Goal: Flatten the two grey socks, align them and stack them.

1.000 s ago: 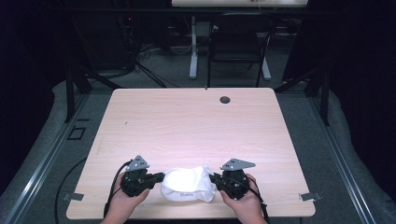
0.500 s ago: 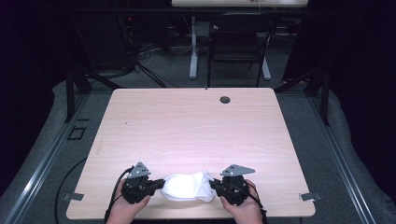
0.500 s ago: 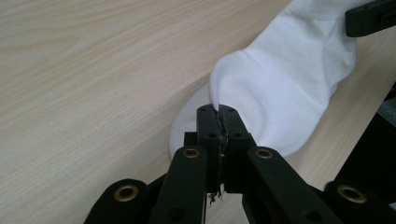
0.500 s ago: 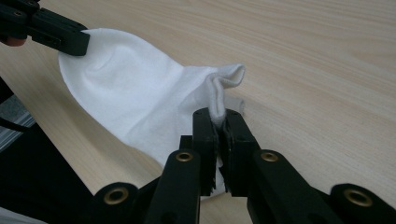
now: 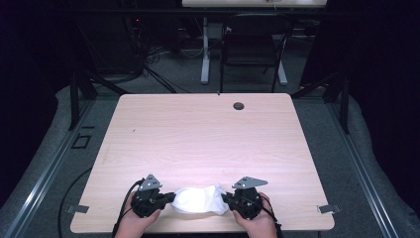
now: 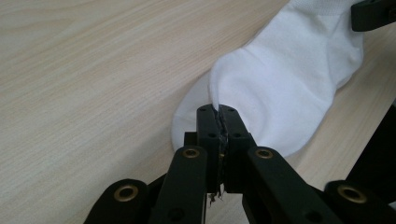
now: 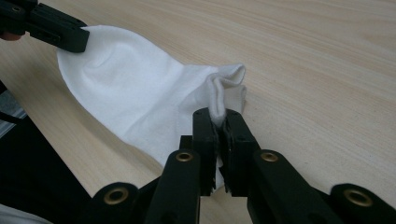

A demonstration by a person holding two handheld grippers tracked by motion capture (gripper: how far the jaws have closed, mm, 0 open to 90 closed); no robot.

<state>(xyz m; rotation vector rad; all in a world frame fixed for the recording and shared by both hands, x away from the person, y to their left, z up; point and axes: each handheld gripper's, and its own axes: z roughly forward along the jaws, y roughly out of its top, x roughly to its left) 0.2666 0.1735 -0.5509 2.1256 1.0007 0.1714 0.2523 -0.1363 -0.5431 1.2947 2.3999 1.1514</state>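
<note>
Both hands had drawn back toward six o'clock: the left gripper (image 5: 168, 197) and right gripper (image 5: 228, 199) each pinched the white sock (image 5: 200, 199) (stretched flatter) at the tabletop's (image 5: 208, 144) near edge.

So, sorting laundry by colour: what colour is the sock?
Plain white sock, no pattern; the left gripper view shows it best.

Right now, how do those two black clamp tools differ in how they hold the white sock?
The left gripper pinches the white sock at its rounded, smooth end; the right gripper pinches the bunched, folded end. The left gripper's jaws point toward the table's right side, the right gripper's toward its left. Both are shut on the fabric, low over the wooden table, near its front edge.
</note>
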